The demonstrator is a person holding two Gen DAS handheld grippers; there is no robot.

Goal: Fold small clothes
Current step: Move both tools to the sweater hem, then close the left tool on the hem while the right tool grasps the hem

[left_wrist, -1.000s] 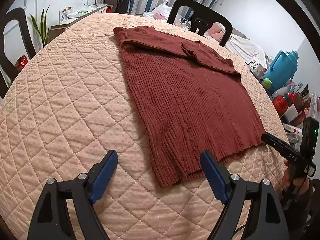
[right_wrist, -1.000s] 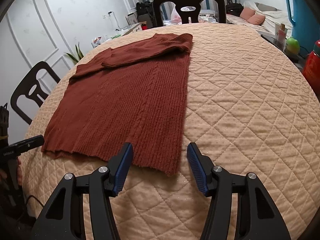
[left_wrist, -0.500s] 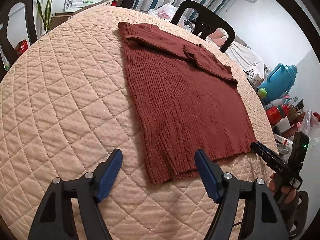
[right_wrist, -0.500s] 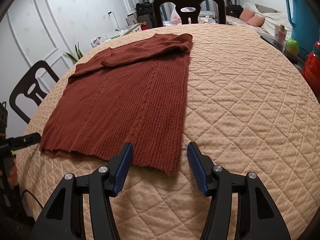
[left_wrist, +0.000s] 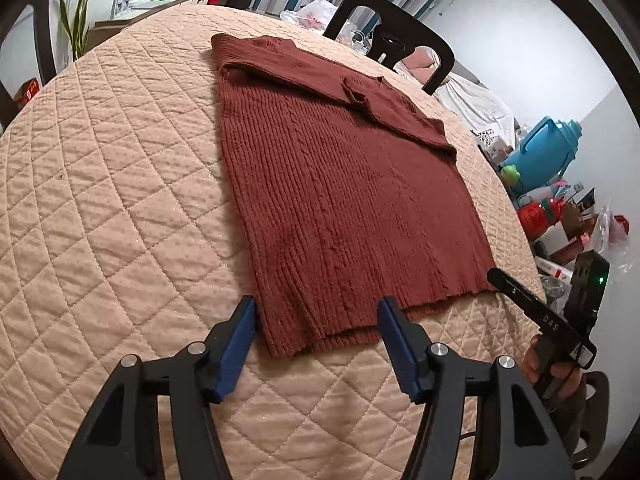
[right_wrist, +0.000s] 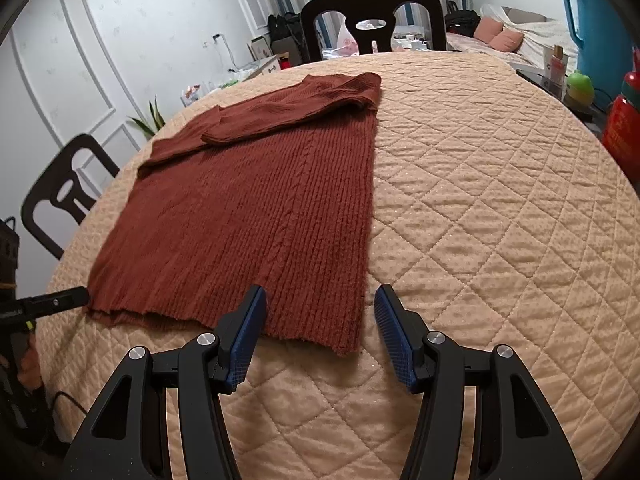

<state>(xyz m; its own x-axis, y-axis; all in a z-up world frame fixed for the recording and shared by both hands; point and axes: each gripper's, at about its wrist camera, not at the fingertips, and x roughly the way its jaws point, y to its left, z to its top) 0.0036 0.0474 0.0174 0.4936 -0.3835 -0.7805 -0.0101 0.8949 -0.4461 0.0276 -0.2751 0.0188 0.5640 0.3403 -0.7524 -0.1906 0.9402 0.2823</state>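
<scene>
1. A rust-red knitted sweater (left_wrist: pixel 344 184) is laid flat on the quilted table cover (left_wrist: pixel 120 200), with its sleeves folded across the far end and its hem at the near edge. Its long axis runs from near to far, away from both grippers.
2. The near left hem corner is bracketed by the left gripper (left_wrist: pixel 316 336); the near right hem corner is bracketed by the right gripper (right_wrist: pixel 320 324). Each corner is served by the gripper on its own side, so neither hand is judged the nearer overall.
3. The left gripper's jaws are seen to be closing, with the hem corner lying between the blue pads (left_wrist: pixel 240 340). The fabric is not yet pinched; a gap is visible on both sides.
4. The right gripper is held partly spread and released, with the sweater's right edge lying between its pads (right_wrist: pixel 248 332); nothing is grasped.
5. The coming move is judged to turn on both corners being pinched at the hem, so that the near end can be carried toward the far end.
</scene>
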